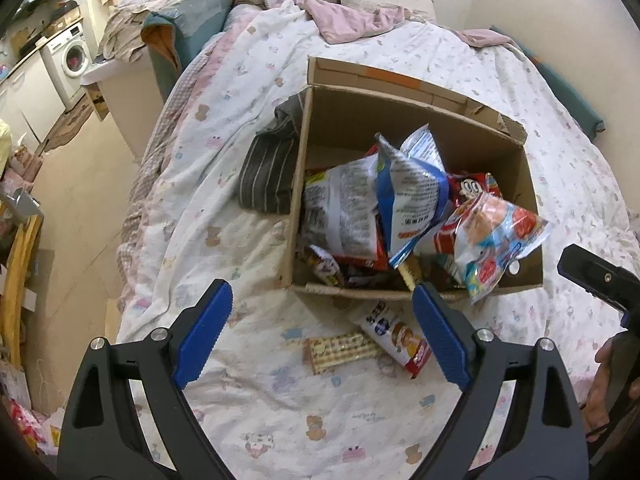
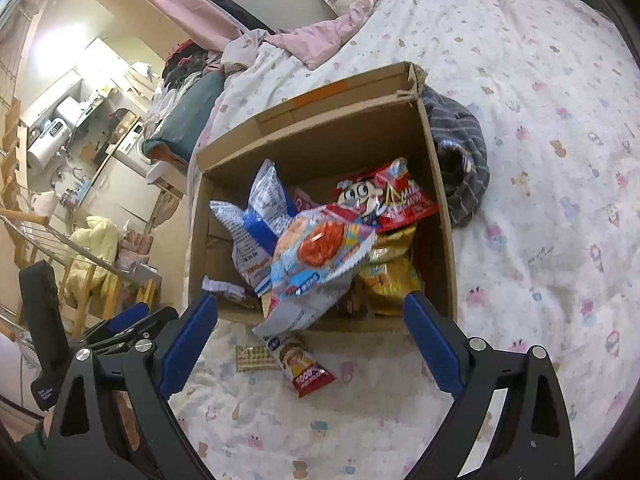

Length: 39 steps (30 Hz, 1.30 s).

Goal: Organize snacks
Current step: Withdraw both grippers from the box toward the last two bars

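box [image 1: 416, 120] bottom hid by snack packs [image 1: 412, 196] | pack txt unreadable

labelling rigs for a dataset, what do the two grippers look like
Both match: the left gripper and right gripper have black angular arms with triangular cut-outs and silver round pivot bolts. Their fingers carry ribbed blue pads. A black handle with small white markings belongs to the left one. No cables or sleeves show.
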Available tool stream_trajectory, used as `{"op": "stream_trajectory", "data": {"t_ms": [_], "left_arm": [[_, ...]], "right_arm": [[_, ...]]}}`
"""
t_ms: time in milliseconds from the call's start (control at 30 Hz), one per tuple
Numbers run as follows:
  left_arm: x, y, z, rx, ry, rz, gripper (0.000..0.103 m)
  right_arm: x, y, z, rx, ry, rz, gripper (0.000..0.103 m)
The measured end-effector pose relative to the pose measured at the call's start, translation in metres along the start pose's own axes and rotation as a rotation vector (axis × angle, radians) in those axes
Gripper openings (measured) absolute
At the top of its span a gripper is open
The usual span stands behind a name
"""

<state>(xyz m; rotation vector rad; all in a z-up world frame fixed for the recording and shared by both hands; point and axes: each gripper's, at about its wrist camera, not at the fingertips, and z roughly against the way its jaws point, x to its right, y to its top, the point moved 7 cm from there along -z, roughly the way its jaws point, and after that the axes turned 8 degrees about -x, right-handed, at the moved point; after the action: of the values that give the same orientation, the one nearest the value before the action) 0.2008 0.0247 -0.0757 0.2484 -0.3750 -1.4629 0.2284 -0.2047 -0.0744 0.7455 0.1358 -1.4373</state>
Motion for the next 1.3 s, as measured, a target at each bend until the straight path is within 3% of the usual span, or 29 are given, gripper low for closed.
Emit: {"op": "stream_trajectory", "data": {"t_ms": [467, 800, 1067, 1167, 1300], "left_arm": [[-0.016, -0.031, 0.001, -0.025, 0.035, -0.013, 0.09], [-0.049, -0.039, 0.001, -0.035, 0.041, 0.042, 0.09], [-0.063, -0.043, -0.004, -0.072, 0.002, 0.089, 0.09], [-0.063, -0.045, -0.003, -0.065, 0.011, 0.066, 0.09], [-0.066, -0.051, -0.01, -0.08, 0.015, 0.05, 0.09]], "right_arm": [[-0.008, -0.042, -0.015, -0.06, 0.005, -0.006, 0.096], [-0.01, -0.063, -0.071, -0.219, -0.037, -0.007, 0.096], [-0.036, -0.07, -0.133, -0.338, -0.109, 0.179, 0.095], [-0.039, -0.072, -0.145, -0.362, -0.132, 0.22, 0.087], [-0.04, -0.072, -0.154, -0.381, -0.144, 0.229, 0.084]]}}
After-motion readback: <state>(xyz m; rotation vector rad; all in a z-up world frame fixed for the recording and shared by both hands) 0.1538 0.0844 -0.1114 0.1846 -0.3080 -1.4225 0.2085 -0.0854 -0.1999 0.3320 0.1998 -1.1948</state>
